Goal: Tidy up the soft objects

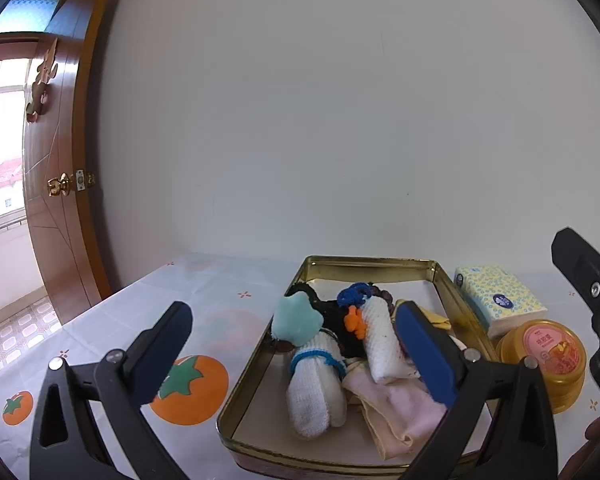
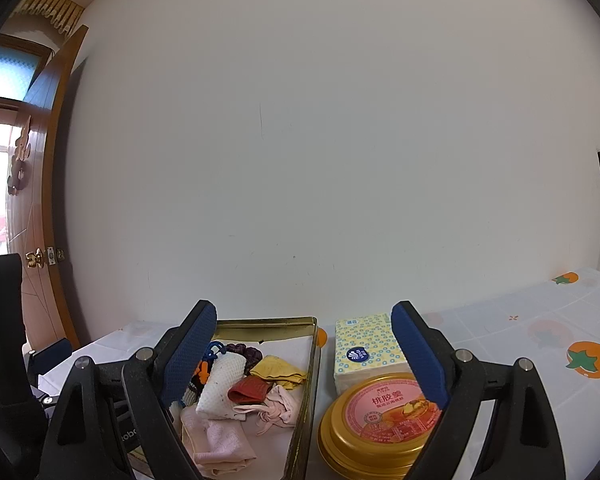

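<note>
A gold metal tray (image 1: 256, 344) on the table holds several soft items: two rolled white cloths (image 1: 316, 392), a teal plush star (image 1: 296, 320), a pink folded cloth (image 1: 396, 404), a black item (image 1: 332, 312) and blue hair ties (image 1: 354, 294). The tray (image 2: 310, 380) also shows in the right wrist view with a yellow cloth (image 2: 278, 368) and a red cloth (image 2: 252, 391). My left gripper (image 1: 292, 352) is open and empty above the tray's near left part. My right gripper (image 2: 304, 356) is open and empty, over the tray's right rim.
A yellow tissue pack (image 2: 366, 350) and a round gold tin with a pink lid (image 2: 384, 420) stand right of the tray. The table has a white cloth with orange persimmon prints (image 1: 192, 390). A wall is behind; a wooden door (image 1: 60, 160) is at left.
</note>
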{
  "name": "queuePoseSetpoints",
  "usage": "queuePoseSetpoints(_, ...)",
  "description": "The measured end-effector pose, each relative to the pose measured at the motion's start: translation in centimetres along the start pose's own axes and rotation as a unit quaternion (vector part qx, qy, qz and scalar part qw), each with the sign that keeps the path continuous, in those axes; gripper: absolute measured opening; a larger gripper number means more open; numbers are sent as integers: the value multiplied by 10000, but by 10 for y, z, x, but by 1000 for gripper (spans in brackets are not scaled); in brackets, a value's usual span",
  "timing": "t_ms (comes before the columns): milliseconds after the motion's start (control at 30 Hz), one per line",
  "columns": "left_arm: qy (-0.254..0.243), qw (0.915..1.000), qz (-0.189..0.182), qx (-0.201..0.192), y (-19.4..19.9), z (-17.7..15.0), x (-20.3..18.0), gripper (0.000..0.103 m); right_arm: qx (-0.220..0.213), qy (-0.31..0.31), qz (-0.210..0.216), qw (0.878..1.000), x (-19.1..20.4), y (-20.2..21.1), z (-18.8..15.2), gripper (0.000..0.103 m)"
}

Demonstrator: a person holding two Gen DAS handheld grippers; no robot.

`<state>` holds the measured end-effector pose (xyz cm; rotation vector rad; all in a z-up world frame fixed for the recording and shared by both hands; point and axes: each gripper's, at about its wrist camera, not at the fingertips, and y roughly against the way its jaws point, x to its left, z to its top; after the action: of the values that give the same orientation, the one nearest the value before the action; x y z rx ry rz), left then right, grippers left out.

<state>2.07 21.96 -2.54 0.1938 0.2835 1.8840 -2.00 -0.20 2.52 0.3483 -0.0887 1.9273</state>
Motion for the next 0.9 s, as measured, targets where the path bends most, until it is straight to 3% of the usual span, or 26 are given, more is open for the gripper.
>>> queuePoseSetpoints(900, 16, 10000, 10, 44, -2, 0, -1, 103, 16, -2, 3, 10000, -2, 2, 0, 91)
